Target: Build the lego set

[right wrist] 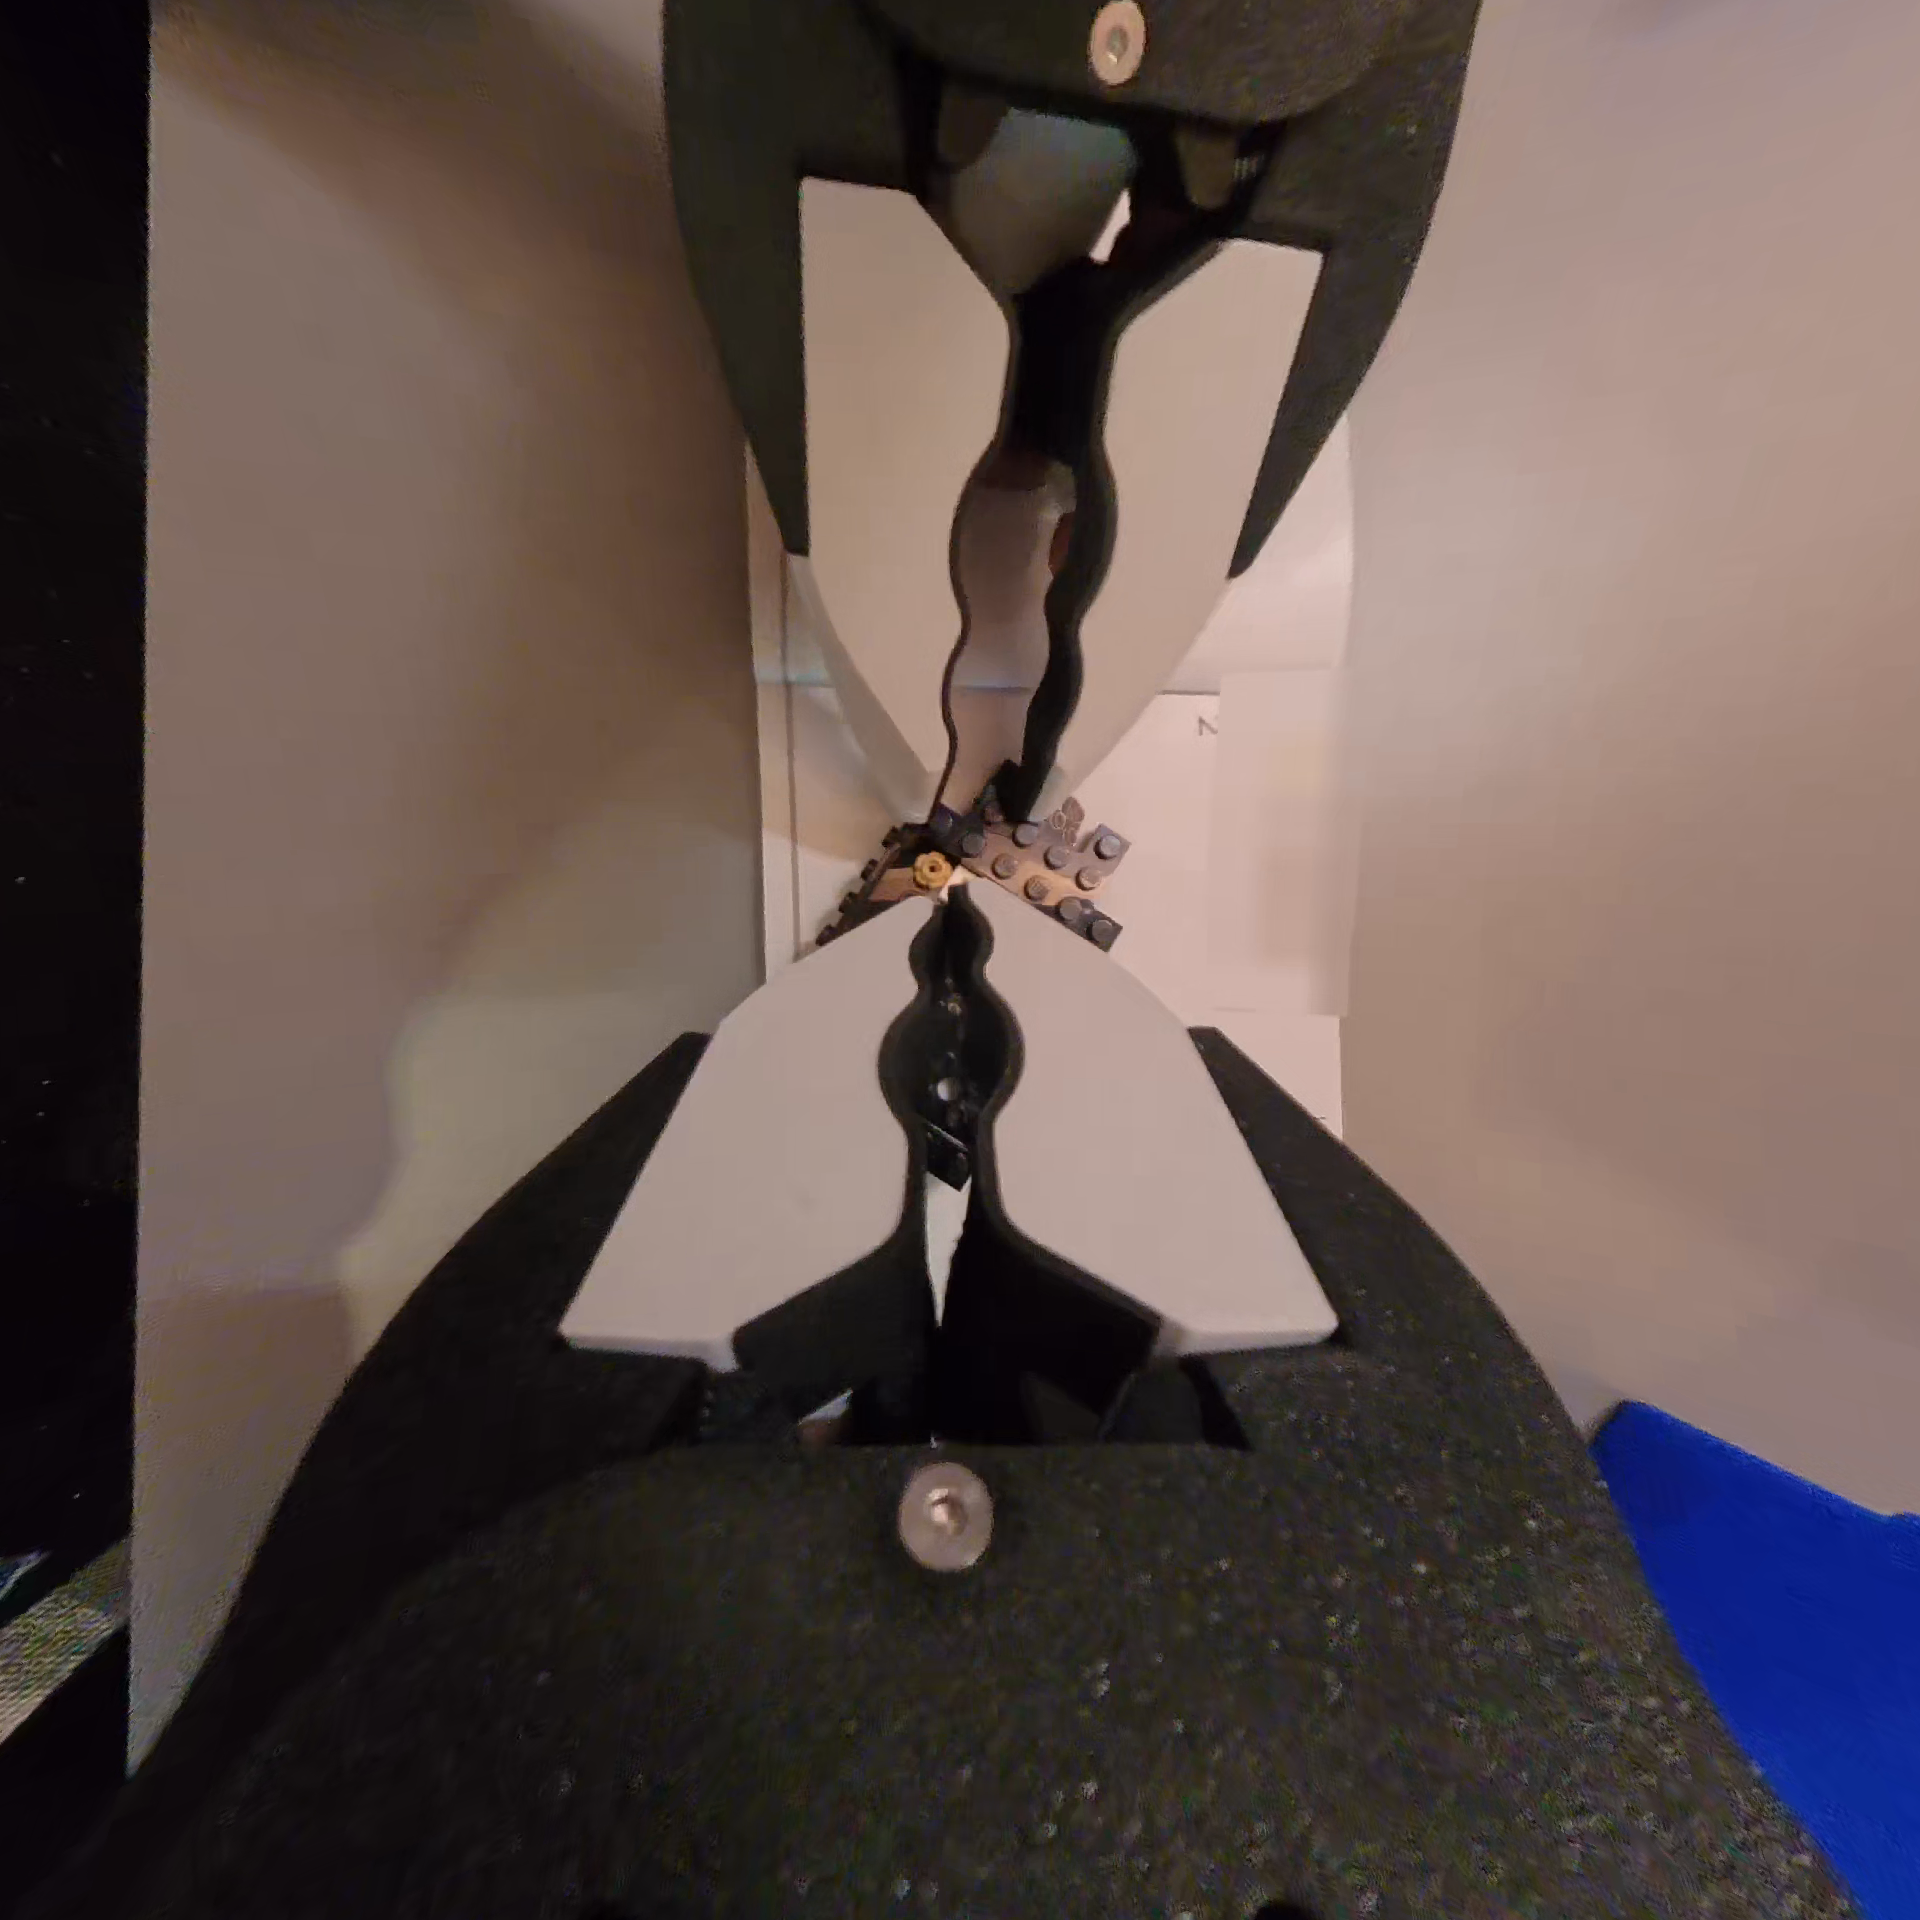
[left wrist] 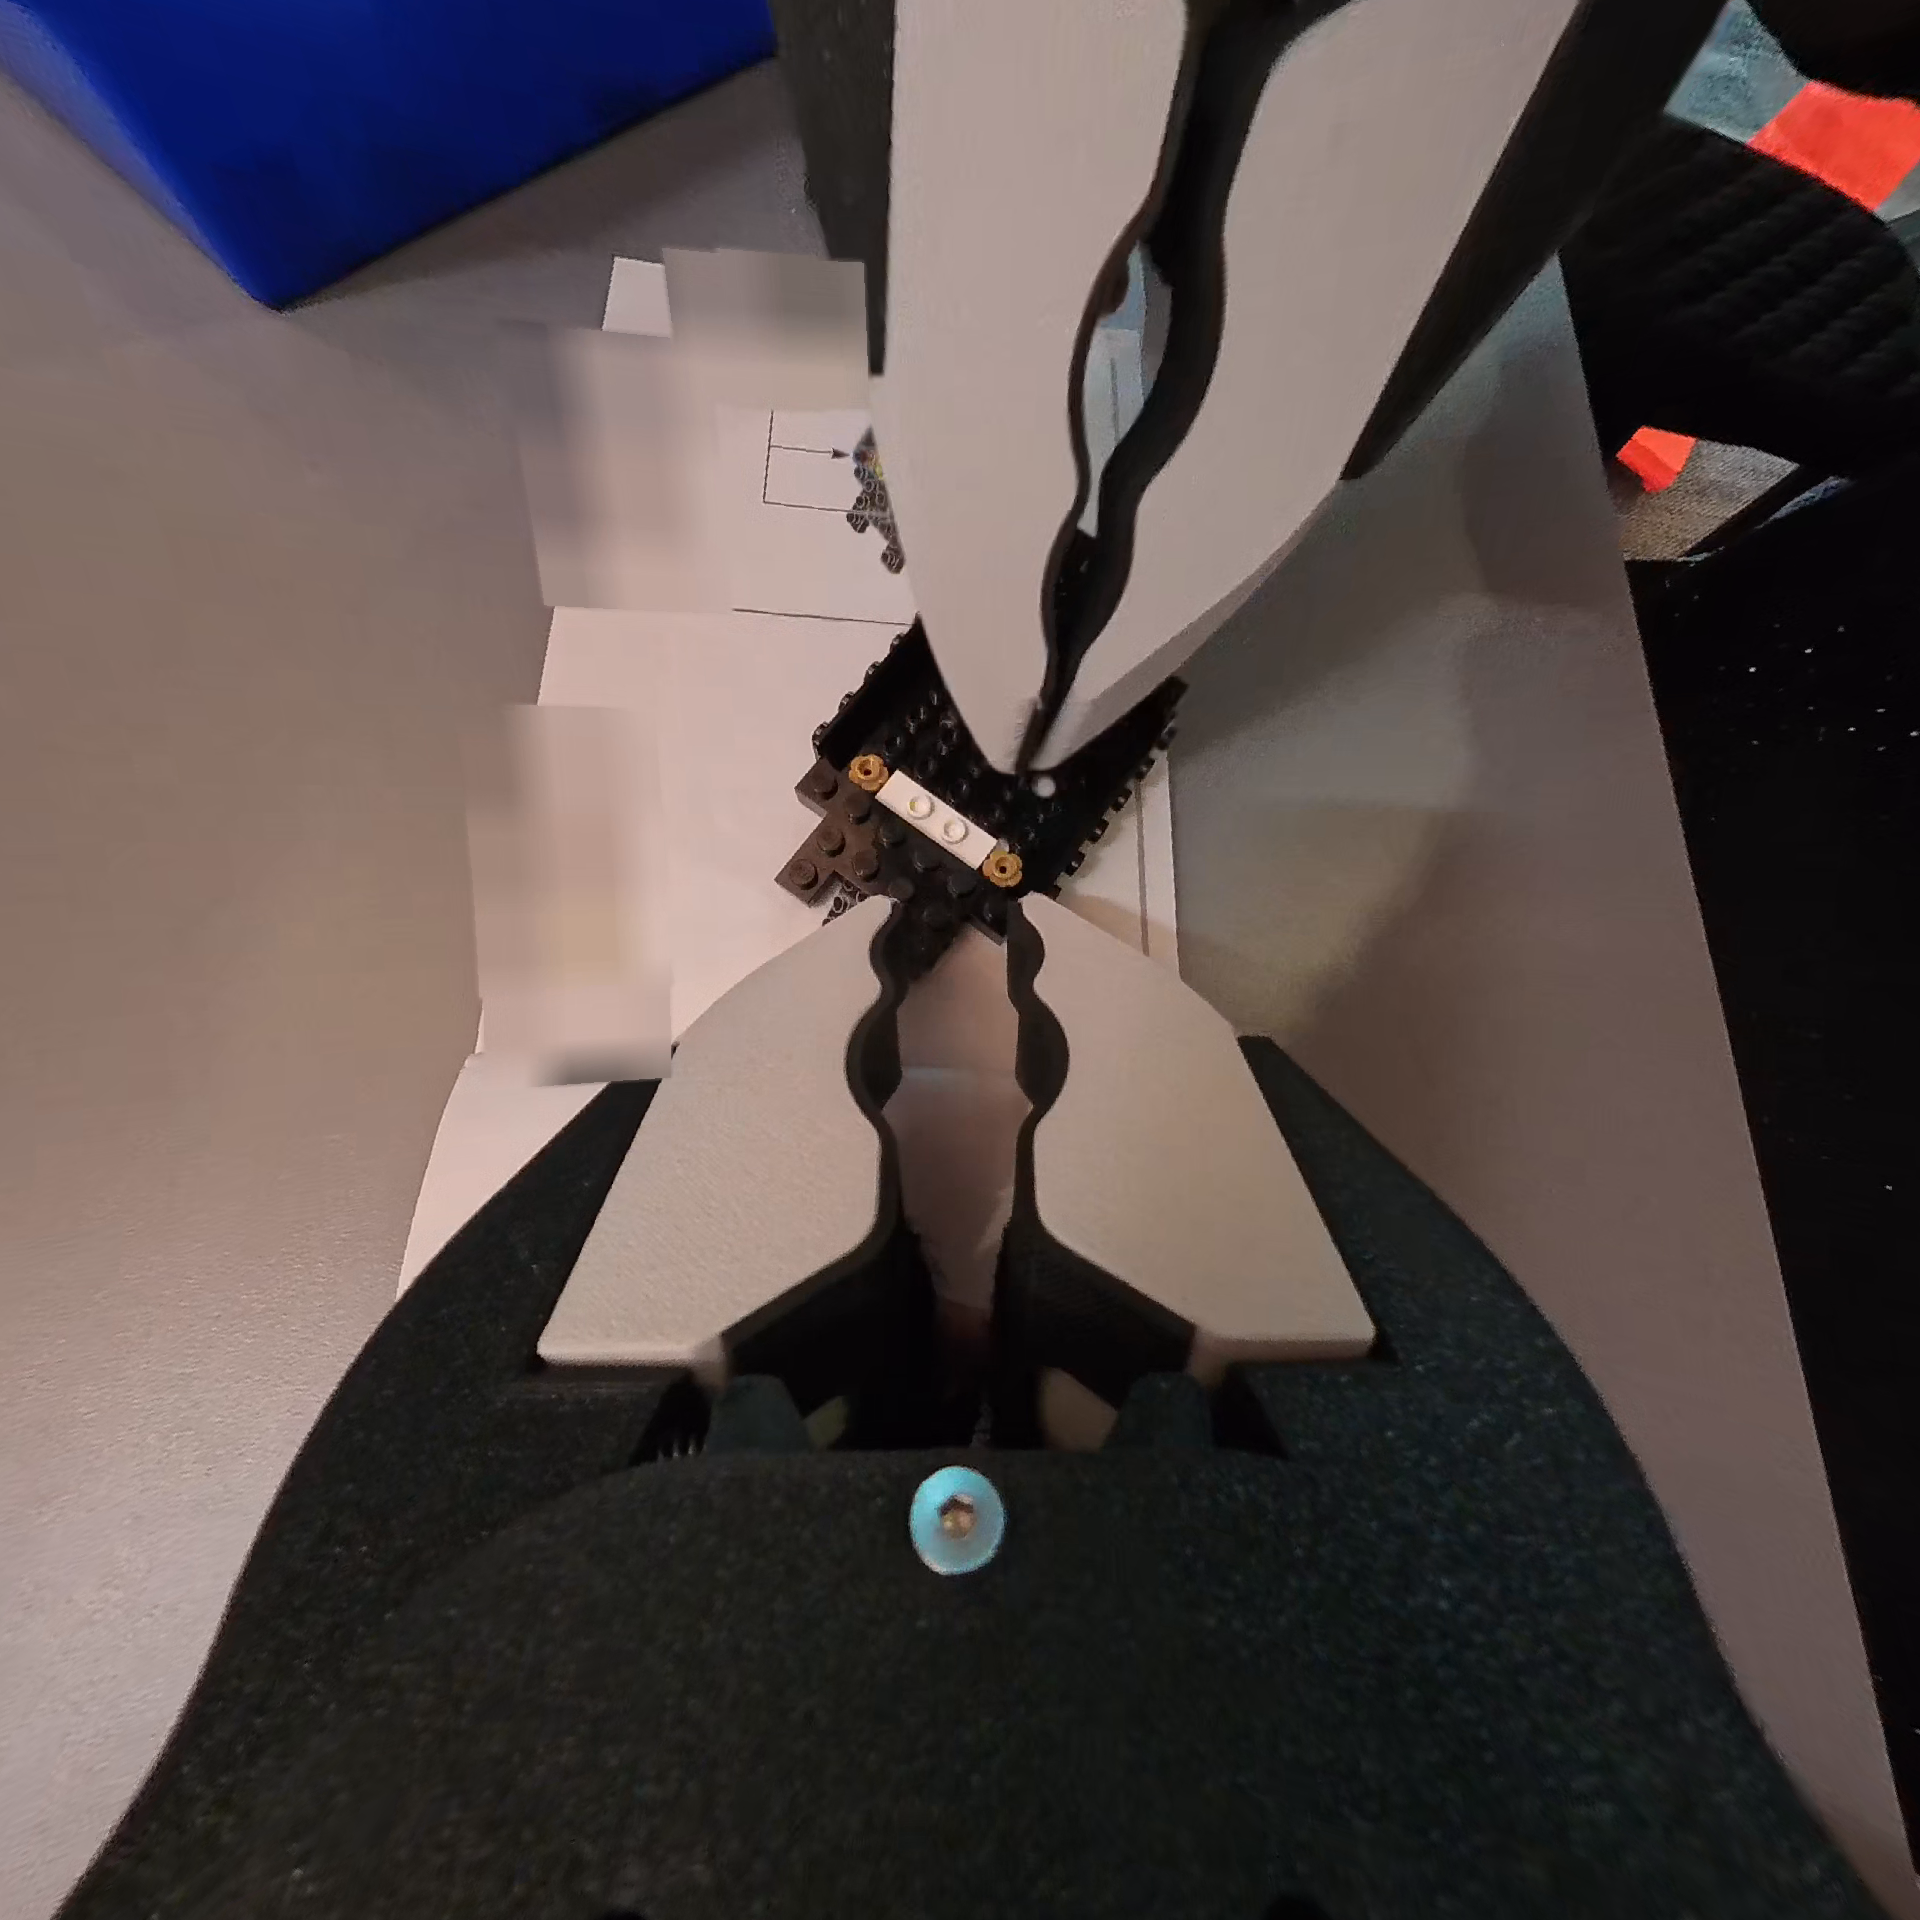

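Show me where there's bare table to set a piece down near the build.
Bare table left of the paper, below the blue box; another strip between the paper and the table's dark right edge. Crowded at the middle: the left hand-held gripper and the right hand-held gripper meet on the build.

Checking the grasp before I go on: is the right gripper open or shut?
Shut: the right gripper's fingertips meet at the black build; whether they pinch anything, cannot tell.

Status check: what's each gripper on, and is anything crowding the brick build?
Left gripper clamped on near edge of black brick build. Right gripper shut above its far side. Build sits on printed sheet; blue block well off.
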